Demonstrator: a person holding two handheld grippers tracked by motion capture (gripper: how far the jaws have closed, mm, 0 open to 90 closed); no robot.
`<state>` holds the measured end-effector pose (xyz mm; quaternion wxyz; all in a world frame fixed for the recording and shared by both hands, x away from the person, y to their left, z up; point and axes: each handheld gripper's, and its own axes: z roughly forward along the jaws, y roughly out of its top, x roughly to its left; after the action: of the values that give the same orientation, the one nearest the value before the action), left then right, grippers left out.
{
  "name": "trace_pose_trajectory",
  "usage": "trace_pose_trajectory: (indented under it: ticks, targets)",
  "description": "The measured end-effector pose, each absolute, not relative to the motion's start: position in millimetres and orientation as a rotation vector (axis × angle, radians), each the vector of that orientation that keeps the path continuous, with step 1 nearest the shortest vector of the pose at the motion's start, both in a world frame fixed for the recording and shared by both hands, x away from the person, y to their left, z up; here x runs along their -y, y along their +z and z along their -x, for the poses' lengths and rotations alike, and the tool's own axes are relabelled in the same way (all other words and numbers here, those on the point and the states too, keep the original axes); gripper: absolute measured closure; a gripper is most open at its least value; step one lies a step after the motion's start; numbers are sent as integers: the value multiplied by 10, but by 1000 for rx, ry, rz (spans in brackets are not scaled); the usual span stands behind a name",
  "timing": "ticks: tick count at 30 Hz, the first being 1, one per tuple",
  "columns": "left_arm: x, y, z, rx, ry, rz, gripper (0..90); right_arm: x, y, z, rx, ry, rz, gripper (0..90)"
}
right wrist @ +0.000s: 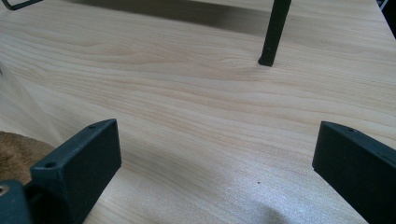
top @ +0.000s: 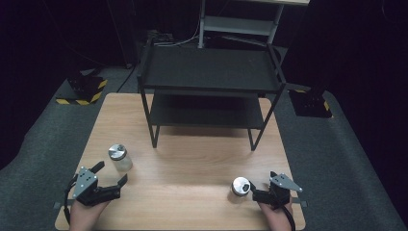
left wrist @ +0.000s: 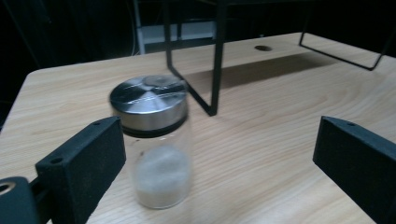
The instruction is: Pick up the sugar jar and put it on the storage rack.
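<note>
A clear glass jar (top: 119,157) with a silver lid stands on the wooden table (top: 192,159) at the left. In the left gripper view this jar (left wrist: 154,140) holds a white powder and sits ahead of the jaws, close to the left jaw. My left gripper (top: 111,173) is open just in front of it, not touching. A second silver-lidded jar (top: 240,186) stands at the front right. My right gripper (top: 262,181) is open beside it. In the right gripper view that jar (right wrist: 14,154) is a blurred brown shape outside the left jaw, and the gripper (right wrist: 217,158) holds nothing.
A black two-level metal rack (top: 209,86) stands at the back centre of the table, both shelves bare. Its front legs (left wrist: 217,60) (right wrist: 274,32) come down ahead of each gripper. Grey carpet surrounds the table.
</note>
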<state>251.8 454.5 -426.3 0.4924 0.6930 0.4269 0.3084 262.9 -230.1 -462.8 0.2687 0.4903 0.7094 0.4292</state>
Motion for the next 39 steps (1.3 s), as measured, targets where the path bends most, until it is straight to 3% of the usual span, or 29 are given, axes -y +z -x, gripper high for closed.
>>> trace_pose_trajectory:
  ticks: [19, 39]
  targets:
    - [-4619, -4414, -2968, -1131, 706, -1644, 65, 2297, -4628, -2627, -1917, 1154, -1314, 9]
    - [-4582, -4439, -3076, -1078, 771, -1664, 309, 2300, -4628, -2632, -1919, 1154, -1313, 11]
